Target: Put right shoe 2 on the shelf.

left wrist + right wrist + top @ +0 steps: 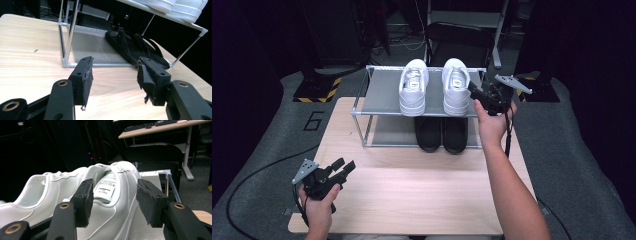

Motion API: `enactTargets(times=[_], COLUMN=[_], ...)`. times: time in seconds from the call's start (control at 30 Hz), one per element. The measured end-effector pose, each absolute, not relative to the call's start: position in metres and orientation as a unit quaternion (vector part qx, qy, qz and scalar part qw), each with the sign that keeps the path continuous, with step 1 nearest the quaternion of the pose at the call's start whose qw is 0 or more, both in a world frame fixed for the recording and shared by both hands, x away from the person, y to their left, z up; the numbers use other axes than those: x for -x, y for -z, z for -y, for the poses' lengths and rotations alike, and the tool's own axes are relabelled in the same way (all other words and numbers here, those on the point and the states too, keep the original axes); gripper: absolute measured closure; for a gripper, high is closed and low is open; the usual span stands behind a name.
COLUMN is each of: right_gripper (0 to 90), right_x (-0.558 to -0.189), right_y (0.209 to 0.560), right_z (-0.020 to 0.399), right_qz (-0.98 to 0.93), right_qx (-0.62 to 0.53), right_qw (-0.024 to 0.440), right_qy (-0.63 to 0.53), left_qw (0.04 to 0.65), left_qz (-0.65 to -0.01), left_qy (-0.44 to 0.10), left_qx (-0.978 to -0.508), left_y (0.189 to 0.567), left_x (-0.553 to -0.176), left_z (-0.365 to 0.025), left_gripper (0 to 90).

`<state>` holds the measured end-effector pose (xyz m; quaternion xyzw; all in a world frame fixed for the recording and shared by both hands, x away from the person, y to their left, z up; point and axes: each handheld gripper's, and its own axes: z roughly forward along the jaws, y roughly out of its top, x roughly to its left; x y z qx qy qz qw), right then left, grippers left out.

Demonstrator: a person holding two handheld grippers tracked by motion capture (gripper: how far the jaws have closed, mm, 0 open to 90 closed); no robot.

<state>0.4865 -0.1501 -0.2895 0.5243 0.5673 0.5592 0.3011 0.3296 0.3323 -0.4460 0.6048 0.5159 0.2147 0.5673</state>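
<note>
Hovering beside the right white sneaker [456, 86] on the shoe rack [382, 95] top shelf, the right tongs [476, 95] are standing apart, empty; left tongs [343, 167] are idling apart. Brushing its heel could be nudging it off.

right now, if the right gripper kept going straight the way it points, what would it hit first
Most likely the nearer white shoe on the rack's top shelf. The right gripper points at its side with open jaws and nothing between the pads. Depth is hard to judge, but the shoe looks very close.
</note>
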Motion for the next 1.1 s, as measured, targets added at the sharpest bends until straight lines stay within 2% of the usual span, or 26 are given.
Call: enactTargets(times=[0.53, 0.8, 1.1], right_gripper=[44.5, 43.5, 42.1], right_x=[-0.418, -0.383, -0.345], right_y=[0.302, 0.335, 0.387], right_z=[0.159, 0.161, 0.165], right_qz=[-0.603, -0.618, -0.625], right_qx=[-0.481, -0.477, -0.491], right_qw=[0.273, 0.253, 0.243], right_qy=[-0.575, -0.571, -0.555], left_qw=[0.563, 0.556, 0.553], left_qz=[-0.503, -0.503, -0.505], left_qy=[-0.221, -0.219, -0.213], left_qx=[-0.617, -0.624, -0.628], left_y=[0.435, 0.437, 0.448], left_x=[-0.332, -0.335, -0.335], left_z=[-0.334, -0.334, -0.333], left_gripper=[45.7, 45.6, 45.1])
